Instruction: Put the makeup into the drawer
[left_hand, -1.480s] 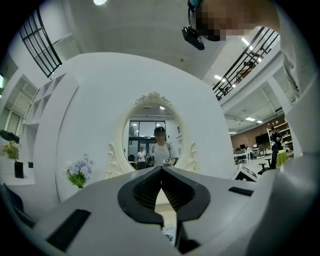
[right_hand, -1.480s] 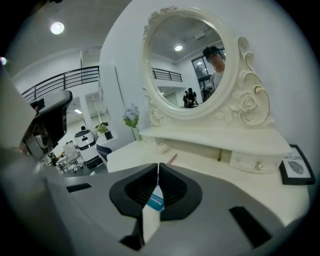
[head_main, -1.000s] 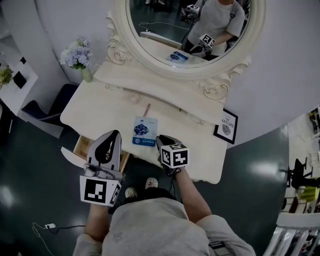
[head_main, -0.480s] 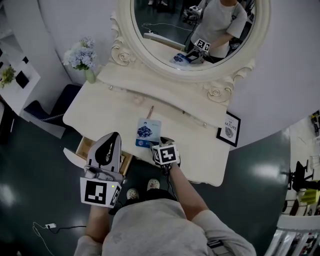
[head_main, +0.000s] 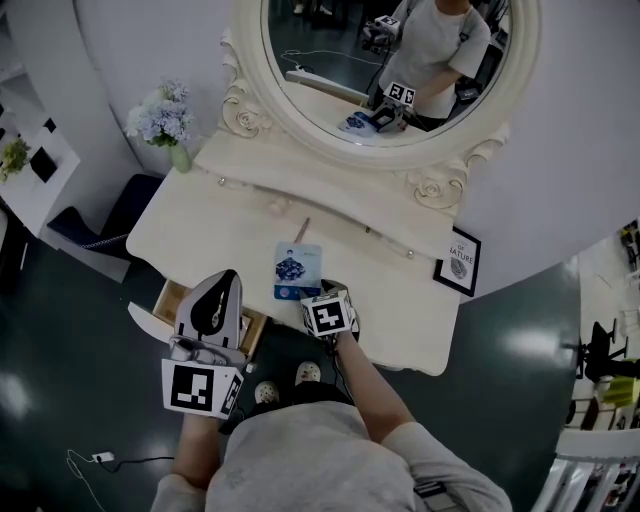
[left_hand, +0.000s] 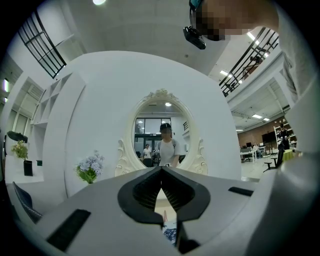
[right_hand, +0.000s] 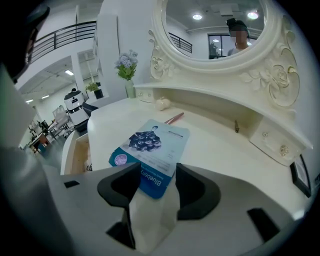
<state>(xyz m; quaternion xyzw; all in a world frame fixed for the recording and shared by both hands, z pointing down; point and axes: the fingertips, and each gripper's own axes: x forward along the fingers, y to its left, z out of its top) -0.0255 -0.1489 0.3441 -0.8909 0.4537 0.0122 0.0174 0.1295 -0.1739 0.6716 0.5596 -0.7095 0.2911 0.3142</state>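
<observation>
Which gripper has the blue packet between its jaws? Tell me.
The right gripper: its just-opened jaws straddle the blue packet. The left gripper is shut on nothing.

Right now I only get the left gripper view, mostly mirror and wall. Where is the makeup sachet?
Observer: The blue sachet lies flat on the dressing table, near its front edge.
Operator: Has the right gripper got it?
Observer: No. It has just been opening; the sachet's near end sits between its jaws, unpinched.
Operator: And the drawer?
Observer: It stands pulled out at the table's front left.
</observation>
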